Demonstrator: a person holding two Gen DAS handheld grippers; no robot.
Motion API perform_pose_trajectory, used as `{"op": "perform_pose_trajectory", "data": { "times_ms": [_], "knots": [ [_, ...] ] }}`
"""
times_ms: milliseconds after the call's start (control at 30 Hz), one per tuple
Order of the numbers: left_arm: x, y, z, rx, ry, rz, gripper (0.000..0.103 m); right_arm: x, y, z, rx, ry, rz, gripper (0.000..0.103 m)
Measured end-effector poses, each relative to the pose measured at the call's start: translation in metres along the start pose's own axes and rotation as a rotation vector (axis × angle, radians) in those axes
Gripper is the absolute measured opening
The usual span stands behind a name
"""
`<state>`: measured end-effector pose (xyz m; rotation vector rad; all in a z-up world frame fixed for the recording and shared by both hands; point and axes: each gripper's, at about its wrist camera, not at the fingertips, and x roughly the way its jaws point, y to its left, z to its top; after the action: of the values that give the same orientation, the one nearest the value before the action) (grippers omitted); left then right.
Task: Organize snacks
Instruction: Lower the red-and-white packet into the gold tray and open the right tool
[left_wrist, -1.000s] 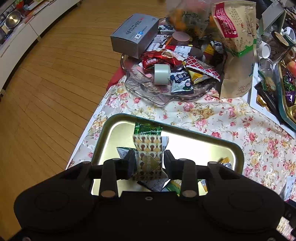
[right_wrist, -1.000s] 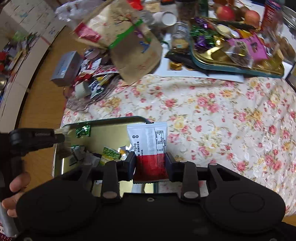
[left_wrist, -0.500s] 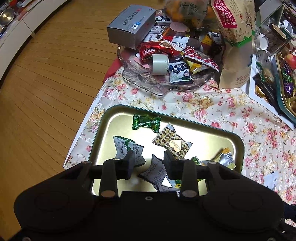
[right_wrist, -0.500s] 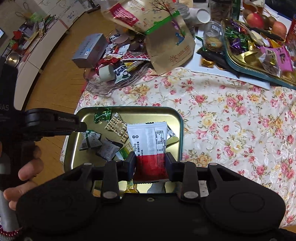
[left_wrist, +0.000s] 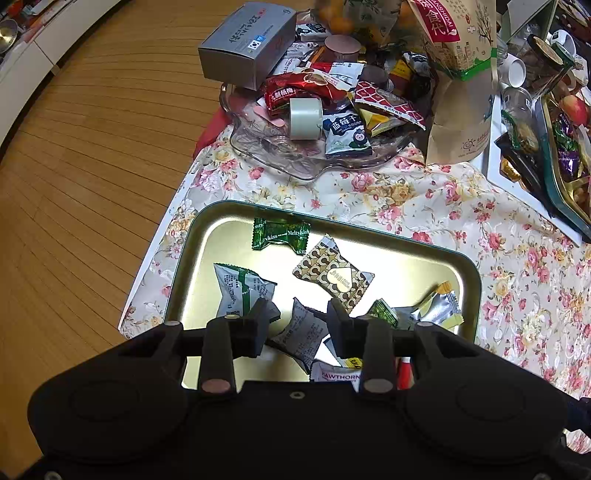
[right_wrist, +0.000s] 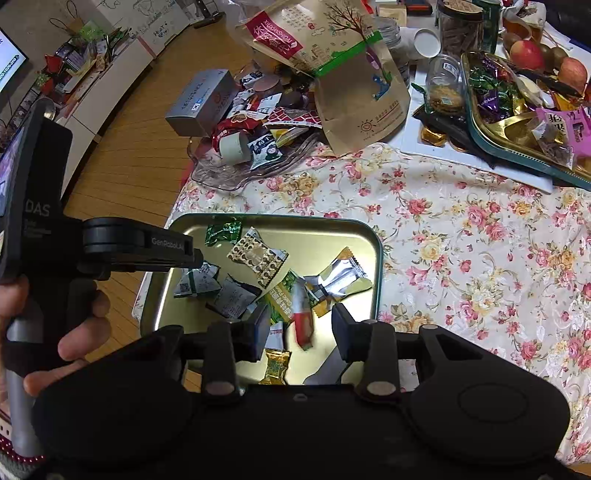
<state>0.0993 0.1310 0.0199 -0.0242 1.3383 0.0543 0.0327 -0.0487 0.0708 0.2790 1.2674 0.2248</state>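
Observation:
A gold tray with a green rim (left_wrist: 207, 236) (right_wrist: 373, 243) sits on the floral cloth and holds several wrapped snacks. A brown patterned candy (left_wrist: 332, 275) (right_wrist: 256, 256) and a green candy (left_wrist: 280, 234) (right_wrist: 223, 230) lie in it. My left gripper (left_wrist: 297, 317) is open and empty above the tray's near side. My right gripper (right_wrist: 299, 325) is open; a red and white packet (right_wrist: 301, 319) shows blurred between its fingers, above the tray. The left gripper's finger (right_wrist: 147, 245) shows at the left of the right wrist view.
A glass dish (left_wrist: 280, 162) (right_wrist: 236, 177) with several snacks, a tape roll (left_wrist: 304, 118) and a grey box (left_wrist: 245, 44) stands beyond the tray. A brown paper bag (left_wrist: 458, 81) and a second tray (right_wrist: 517, 122) with candies are at the far right.
My left gripper has let the brown patterned candy fall into the tray and stays open. My right gripper has opened and the red and white packet is dropping out of it.

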Motion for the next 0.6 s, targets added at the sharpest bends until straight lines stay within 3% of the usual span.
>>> {"op": "perform_pose_trajectory", "data": {
  "times_ms": [600],
  "knots": [
    [0.0, -0.002, -0.002, 0.014, -0.006, 0.017, 0.045, 0.018, -0.005, -0.002, 0.005, 0.051, -0.081, 0.039]
  ]
}}
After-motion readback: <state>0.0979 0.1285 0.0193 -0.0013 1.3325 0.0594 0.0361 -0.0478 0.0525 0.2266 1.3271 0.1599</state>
